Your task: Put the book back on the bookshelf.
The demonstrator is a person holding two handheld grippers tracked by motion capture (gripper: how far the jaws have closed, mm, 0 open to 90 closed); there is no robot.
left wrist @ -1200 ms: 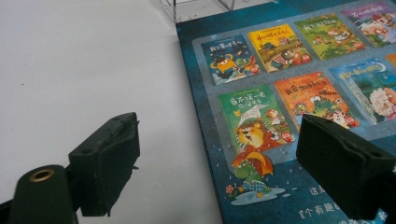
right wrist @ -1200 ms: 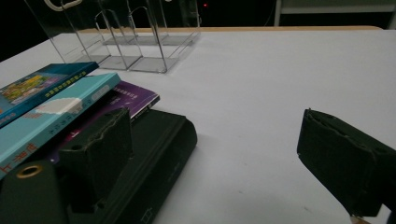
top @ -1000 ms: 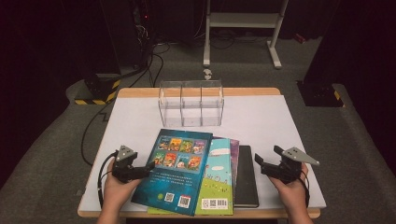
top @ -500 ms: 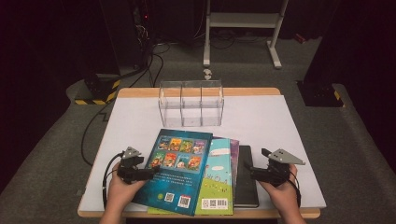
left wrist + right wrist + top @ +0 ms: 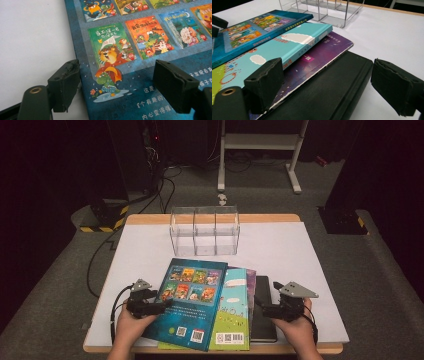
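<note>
White tabletop (image 5: 310, 250): left hand-held gripper (image 5: 159, 306) closing, straddling the blue book (image 5: 150, 82) edge (not pinching); right hand-held gripper (image 5: 260, 307) gapes around the black book (image 5: 329, 92).

The high view looks down from above the near side of the white table (image 5: 300, 250), facing forward, far enough off to take in all of it. The left gripper view sits low and very close over the dark blue picture book (image 5: 150, 75) on top of the pile, looking down at its cover. The right gripper view looks low across the table, close to the black notebook (image 5: 329, 92). Both gripper views share that blue book (image 5: 262, 25) with the high view (image 5: 192, 305).
</note>
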